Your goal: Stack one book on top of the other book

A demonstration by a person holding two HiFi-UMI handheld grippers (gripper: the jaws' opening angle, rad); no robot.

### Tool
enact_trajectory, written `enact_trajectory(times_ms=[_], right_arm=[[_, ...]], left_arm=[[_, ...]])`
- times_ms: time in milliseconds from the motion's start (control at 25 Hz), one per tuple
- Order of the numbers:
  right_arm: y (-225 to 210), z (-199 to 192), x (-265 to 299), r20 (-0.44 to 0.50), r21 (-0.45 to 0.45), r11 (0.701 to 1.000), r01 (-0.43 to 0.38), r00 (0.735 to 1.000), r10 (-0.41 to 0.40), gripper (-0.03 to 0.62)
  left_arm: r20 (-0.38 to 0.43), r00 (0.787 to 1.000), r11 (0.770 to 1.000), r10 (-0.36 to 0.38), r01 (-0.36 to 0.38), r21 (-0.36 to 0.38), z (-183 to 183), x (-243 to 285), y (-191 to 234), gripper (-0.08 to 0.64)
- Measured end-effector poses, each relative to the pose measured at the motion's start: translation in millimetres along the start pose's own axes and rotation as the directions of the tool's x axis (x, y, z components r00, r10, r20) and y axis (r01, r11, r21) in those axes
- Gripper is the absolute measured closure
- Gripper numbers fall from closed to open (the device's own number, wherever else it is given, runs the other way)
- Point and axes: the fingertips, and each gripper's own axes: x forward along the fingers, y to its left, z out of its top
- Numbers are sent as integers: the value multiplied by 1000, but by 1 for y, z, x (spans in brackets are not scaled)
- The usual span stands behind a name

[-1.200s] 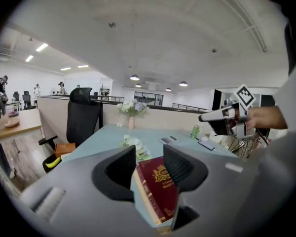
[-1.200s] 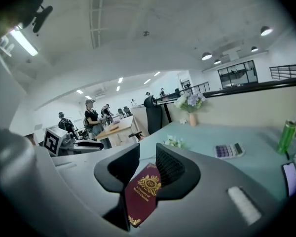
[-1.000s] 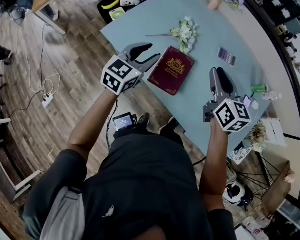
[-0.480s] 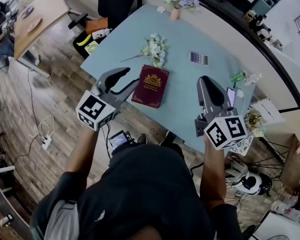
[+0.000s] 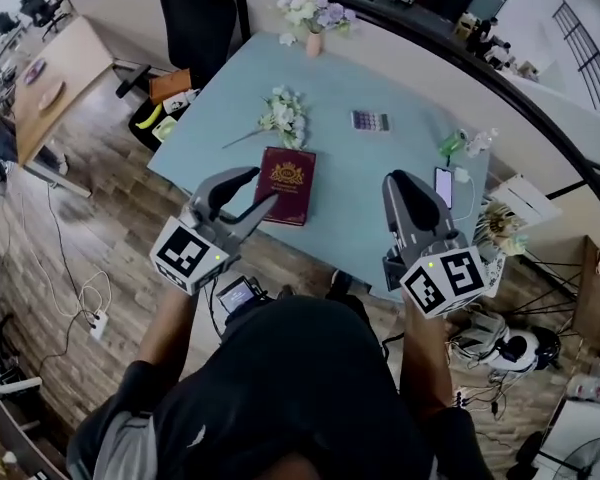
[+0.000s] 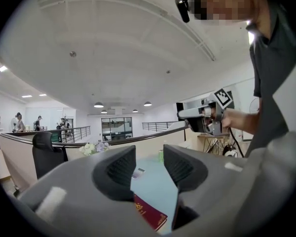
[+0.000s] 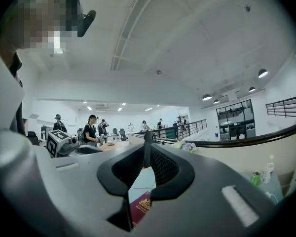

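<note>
Holding both grippers out ahead of the torso on bare forearms, the person has them raised off the table (image 5: 372, 168), each pointing roughly level across its near edge. The hands themselves are hidden behind the marker cubes in the head view. Left gripper (image 5: 266, 185): jaws apart, nothing between the pads. From the head its tips cover the near left corner of the book (image 5: 288, 185), but its own view shows the book (image 6: 150, 214) low down through the open gap, untouched. Right gripper (image 5: 401, 180): to the right of the book and well apart from it, jaws together at the tips, clamped on nothing. Its own view leaves only a narrow slit, through which a strip of the book's cover (image 7: 140, 206) shows. Book: lies flat, cover up, close to the table's near edge; dark red cover with a gold emblem and a thin gold border line. Only this one cover can be made out; whether a second book lies under it cannot be told. Just beyond the book lies a loose bunch of pale flowers (image 5: 285, 118). A calculator (image 5: 369, 120) sits beyond it and to the right. A vase of flowers (image 5: 313, 16) stands far beyond the book, at the far edge.
</note>
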Motion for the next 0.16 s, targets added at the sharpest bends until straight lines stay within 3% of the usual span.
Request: enact_trajectory(times_ms=[160], right_arm=[[1, 6, -13, -11, -13, 1000, 18, 1000, -18, 551]], left_arm=[[3, 999, 999, -32, 32, -17, 7, 4, -21, 357]])
